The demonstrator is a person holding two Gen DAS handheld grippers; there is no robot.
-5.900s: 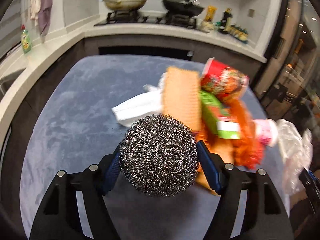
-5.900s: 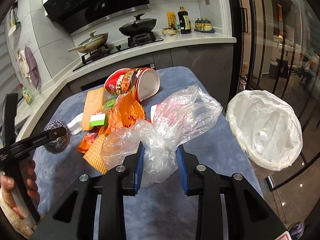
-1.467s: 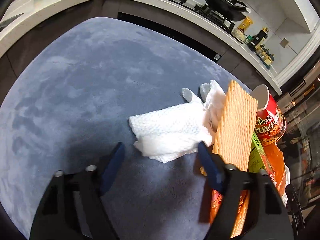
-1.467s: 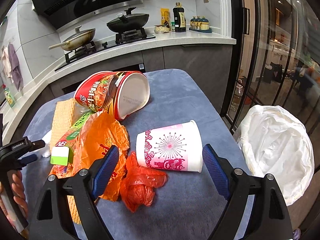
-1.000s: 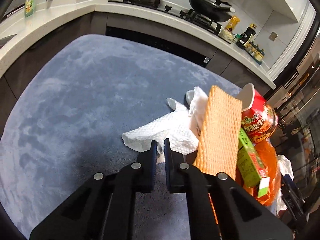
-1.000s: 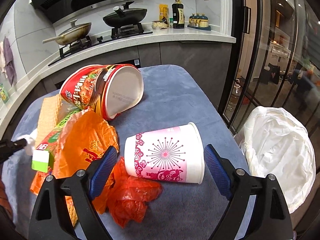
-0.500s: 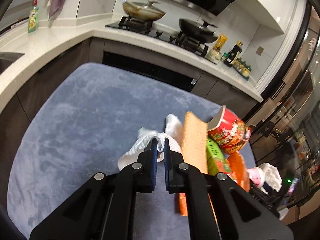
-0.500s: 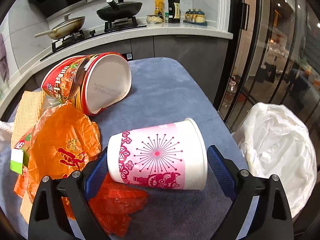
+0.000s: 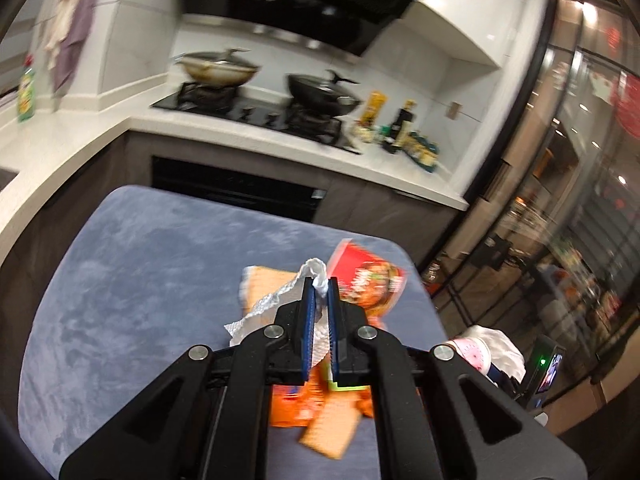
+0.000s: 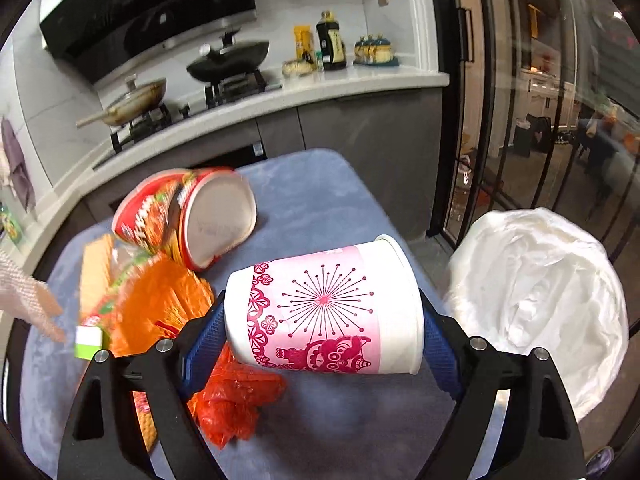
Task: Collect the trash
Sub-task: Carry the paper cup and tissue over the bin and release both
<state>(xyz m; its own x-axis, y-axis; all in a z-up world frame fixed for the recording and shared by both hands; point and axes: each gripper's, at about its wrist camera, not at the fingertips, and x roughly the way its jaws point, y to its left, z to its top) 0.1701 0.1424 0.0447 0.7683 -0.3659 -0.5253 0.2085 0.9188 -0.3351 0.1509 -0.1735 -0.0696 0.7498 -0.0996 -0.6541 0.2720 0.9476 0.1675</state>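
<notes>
My left gripper (image 9: 319, 289) is shut on a white paper towel (image 9: 264, 306) and holds it above the blue-grey table (image 9: 140, 264); the towel also shows blurred at the left of the right wrist view (image 10: 28, 304). My right gripper (image 10: 320, 320) is shut on a pink-and-white paper cup (image 10: 324, 308), gripped by its two ends and lifted off the table. Below lie a red noodle cup (image 10: 188, 216), an orange bag (image 10: 160, 304), a red plastic bag (image 10: 236, 404) and orange sponge cloths (image 9: 328, 428).
A bin lined with a white bag (image 10: 536, 300) stands to the right of the table's edge. A kitchen counter with a stove and pans (image 9: 260, 88) lies beyond the table. Glass doors (image 10: 540, 100) are at the right.
My left gripper has lifted the paper towel higher and swung right over the trash pile. My right gripper has closed on the pink cup and raised it.
</notes>
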